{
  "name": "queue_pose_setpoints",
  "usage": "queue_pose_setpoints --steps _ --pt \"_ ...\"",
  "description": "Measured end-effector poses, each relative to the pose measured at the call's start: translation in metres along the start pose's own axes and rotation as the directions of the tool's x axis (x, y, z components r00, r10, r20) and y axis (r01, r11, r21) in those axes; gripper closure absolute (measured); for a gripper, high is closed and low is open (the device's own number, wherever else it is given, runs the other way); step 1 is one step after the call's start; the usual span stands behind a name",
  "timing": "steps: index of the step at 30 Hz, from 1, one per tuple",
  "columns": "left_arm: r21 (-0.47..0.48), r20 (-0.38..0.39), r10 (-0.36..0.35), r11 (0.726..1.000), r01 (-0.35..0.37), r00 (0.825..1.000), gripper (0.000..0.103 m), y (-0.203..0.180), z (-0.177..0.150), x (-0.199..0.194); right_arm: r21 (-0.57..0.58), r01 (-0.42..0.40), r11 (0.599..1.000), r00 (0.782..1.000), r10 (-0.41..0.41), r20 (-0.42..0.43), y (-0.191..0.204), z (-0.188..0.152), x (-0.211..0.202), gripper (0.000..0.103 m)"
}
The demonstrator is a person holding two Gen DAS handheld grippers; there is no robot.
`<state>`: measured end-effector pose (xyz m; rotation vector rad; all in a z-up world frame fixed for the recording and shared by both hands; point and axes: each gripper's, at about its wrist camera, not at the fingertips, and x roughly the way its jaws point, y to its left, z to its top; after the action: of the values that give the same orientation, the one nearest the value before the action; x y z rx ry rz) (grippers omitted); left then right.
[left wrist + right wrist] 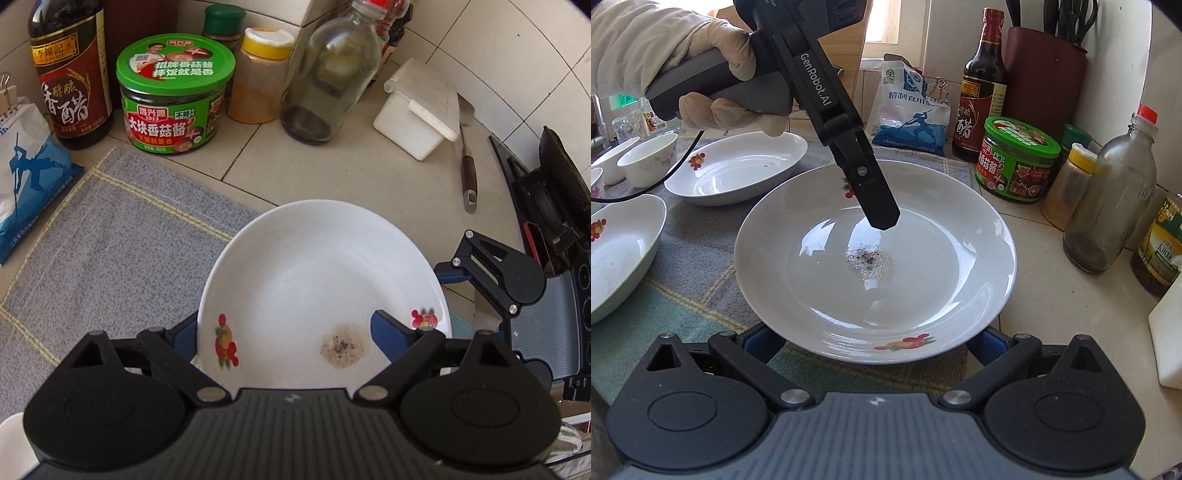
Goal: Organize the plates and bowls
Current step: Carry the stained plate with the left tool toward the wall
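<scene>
A white plate (317, 280) with flower prints and a dark speckled stain is held off the counter. My left gripper (284, 332) is shut on its rim, one finger under it and one on top; in the right wrist view (882, 218) its upper finger presses inside the plate (923, 266). My right gripper (875, 343) sits at the plate's near rim, jaws wide, fingers under the edge. Two more white plates (738, 166) (620, 254) and small bowls (646, 158) lie left on the cloth.
A grey-blue placemat (110, 240) covers the counter. Behind stand a vinegar bottle (70, 74), green-lidded jar (173, 92), spice shaker (258, 74), glass bottle (328, 74), salt bag (22, 166), white box (417, 110) and a spatula (469, 173). The tiled wall is close behind.
</scene>
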<state>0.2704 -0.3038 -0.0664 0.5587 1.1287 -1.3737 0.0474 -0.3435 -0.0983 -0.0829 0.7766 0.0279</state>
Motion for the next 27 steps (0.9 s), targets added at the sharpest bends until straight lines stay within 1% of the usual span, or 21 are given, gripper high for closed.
queue_pose_setpoints --steps 7,13,20,24,27 --pt "-0.008 0.005 0.013 1.0 -0.013 1.0 0.011 0.008 0.005 0.008 0.004 0.009 1.0 1.0 -0.009 -0.004 -0.005 0.006 0.006 0.0" --pt "-0.022 0.006 0.019 1.0 -0.019 1.0 0.011 0.013 0.005 0.015 0.014 0.014 1.0 1.0 -0.014 -0.002 -0.004 0.004 0.008 0.0" --pt "0.01 0.012 0.041 0.999 -0.041 0.999 0.011 0.008 0.003 0.015 0.016 0.019 1.0 1.0 -0.019 -0.007 -0.002 0.002 0.006 0.0" --pt "0.036 0.045 0.092 0.995 -0.094 0.995 0.01 0.0 0.0 0.01 0.049 0.006 0.999 1.0 -0.006 0.0 -0.005 0.001 -0.002 0.0" --pt "0.044 0.076 0.136 0.989 -0.14 0.988 0.01 -0.006 -0.005 0.003 0.068 0.015 0.998 1.0 -0.014 -0.013 -0.003 -0.002 -0.007 0.0"
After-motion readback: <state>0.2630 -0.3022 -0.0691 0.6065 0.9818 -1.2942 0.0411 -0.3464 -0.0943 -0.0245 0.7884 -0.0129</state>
